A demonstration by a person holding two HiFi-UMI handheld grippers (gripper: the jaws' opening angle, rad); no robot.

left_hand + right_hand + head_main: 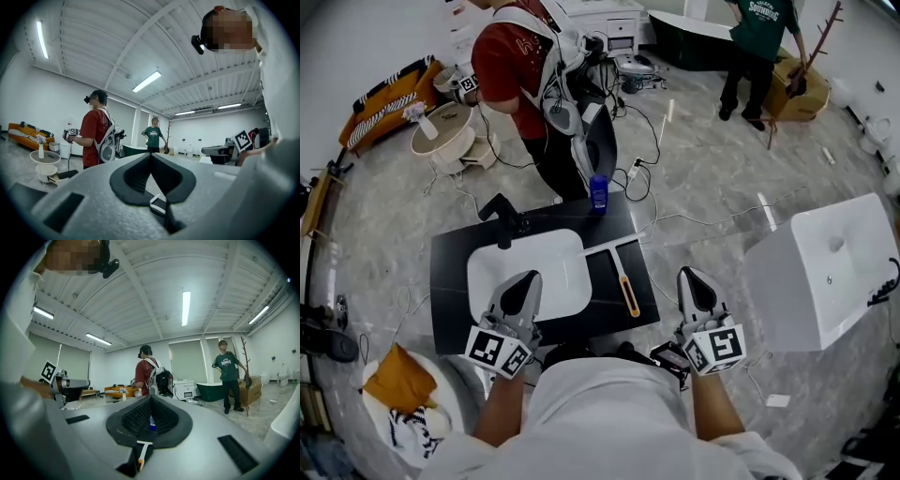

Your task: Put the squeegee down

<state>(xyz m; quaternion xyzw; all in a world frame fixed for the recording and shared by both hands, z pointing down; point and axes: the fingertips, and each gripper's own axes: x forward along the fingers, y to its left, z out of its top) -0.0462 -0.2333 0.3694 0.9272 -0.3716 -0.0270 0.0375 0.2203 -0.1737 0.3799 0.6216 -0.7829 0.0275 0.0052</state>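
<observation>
The squeegee [626, 287], with a white blade and an orange-tipped handle, lies flat on the black countertop [450, 281] just right of the white basin [553, 267]. Nothing holds it. My left gripper [526, 277] hovers over the basin's near edge, jaws shut and empty. Off the counter's right edge, my right gripper [690, 273] is also shut and empty, a short way right of the squeegee. In the right gripper view the squeegee [142, 450] shows below the closed jaw tips [150, 397]. The left gripper [150, 154] shows its jaws meeting too.
A blue bottle [598, 192] stands at the counter's far edge and a black faucet [502, 216] behind the basin. A large white basin unit [825, 272] sits on the floor at right. A person in red [520, 70] stands beyond the counter; cables [675, 220] trail over the floor.
</observation>
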